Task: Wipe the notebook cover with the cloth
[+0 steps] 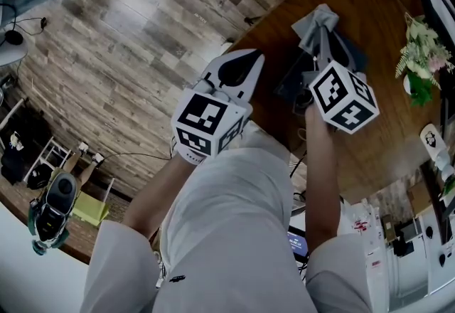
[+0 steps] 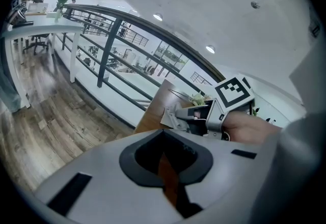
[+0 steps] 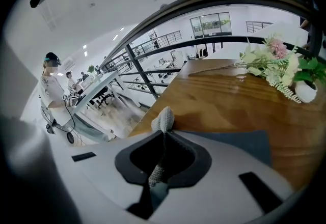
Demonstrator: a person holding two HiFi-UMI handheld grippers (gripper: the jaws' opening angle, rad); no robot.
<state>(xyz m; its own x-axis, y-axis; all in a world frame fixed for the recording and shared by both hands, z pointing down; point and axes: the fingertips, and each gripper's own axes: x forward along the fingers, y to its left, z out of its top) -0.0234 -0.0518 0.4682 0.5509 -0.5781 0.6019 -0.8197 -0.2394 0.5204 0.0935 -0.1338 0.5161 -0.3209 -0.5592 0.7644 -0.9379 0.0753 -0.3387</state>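
A grey cloth [image 1: 316, 25] is bunched up between the jaws of my right gripper [image 1: 323, 45], which is shut on it over the dark blue notebook [image 1: 353, 57] on the brown table [image 1: 384, 141]. In the right gripper view the cloth [image 3: 164, 118] sticks up from the gripper [image 3: 162, 139], and the notebook [image 3: 244, 142] lies flat just beyond it. My left gripper [image 1: 245, 62] hovers at the table's left edge, apart from the notebook, shut with nothing in it [image 2: 165, 164]. The left gripper view shows the right gripper [image 2: 204, 116] and the cloth [image 2: 170, 116] ahead.
A small white vase of flowers [image 1: 419, 62] stands at the table's far right, also in the right gripper view [image 3: 285, 73]. A white bottle [image 1: 434, 144] sits nearer the right edge. Wooden floor [image 1: 128, 34] lies beyond the table's curved left edge. A person [image 3: 51, 93] stands far off.
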